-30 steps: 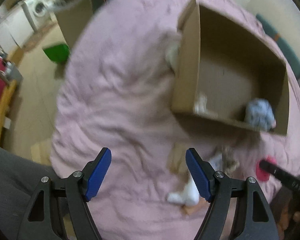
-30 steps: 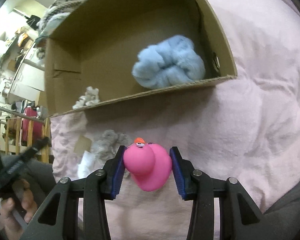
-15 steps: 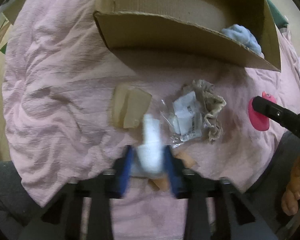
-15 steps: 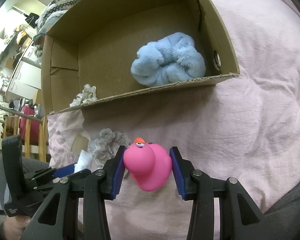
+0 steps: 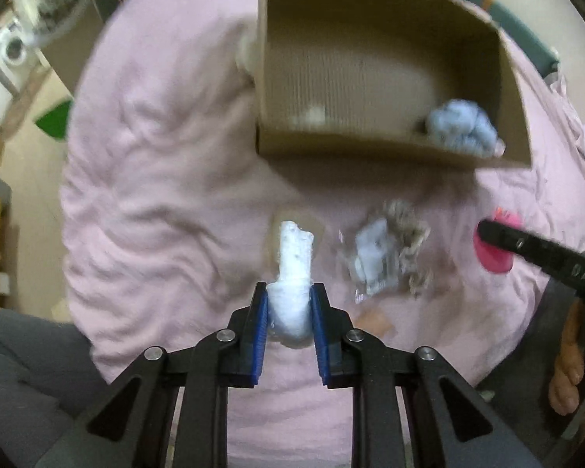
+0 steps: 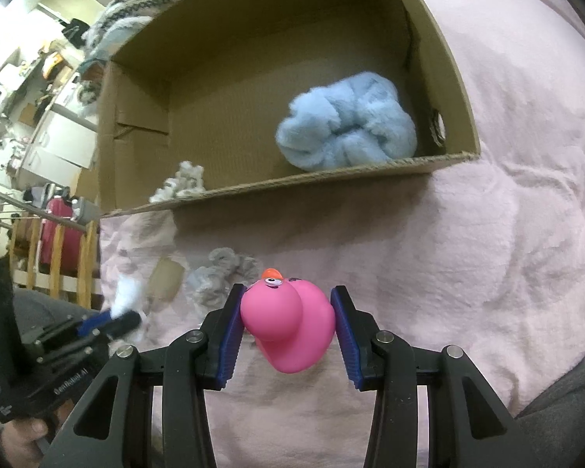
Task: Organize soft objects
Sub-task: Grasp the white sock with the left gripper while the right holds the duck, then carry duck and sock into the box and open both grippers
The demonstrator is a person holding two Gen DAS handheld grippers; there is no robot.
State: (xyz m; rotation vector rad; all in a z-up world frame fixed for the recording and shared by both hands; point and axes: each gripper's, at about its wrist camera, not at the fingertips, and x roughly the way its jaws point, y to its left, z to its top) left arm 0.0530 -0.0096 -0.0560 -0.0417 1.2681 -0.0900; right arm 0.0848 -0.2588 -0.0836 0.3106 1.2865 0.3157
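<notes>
My left gripper (image 5: pixel 290 321) is shut on a white fluffy soft object (image 5: pixel 294 273) and holds it above the pink blanket (image 5: pixel 167 195). My right gripper (image 6: pixel 286 325) is shut on a pink rubber duck (image 6: pixel 286 323), just short of the cardboard box (image 6: pixel 331 179). The box lies ahead in both views (image 5: pixel 370 148) and holds a blue fluffy scrunchie (image 6: pixel 347 128) (image 5: pixel 462 130) and a small white-grey soft piece (image 6: pixel 181 185). A grey-beige scrunchie with a plastic packet (image 5: pixel 386 255) (image 6: pixel 222 271) lies on the blanket in front of the box.
A tan cardboard scrap (image 6: pixel 165 279) lies on the blanket near the packet. The blanket's edge drops to the floor on the left, where a green item (image 5: pixel 54 121) lies. A wooden rack with a red thing (image 6: pixel 60 241) stands at left.
My left gripper has closed on the white soft object, lifted it off the blanket and swung toward the box. My right gripper has kept hold of the duck, nearly still.
</notes>
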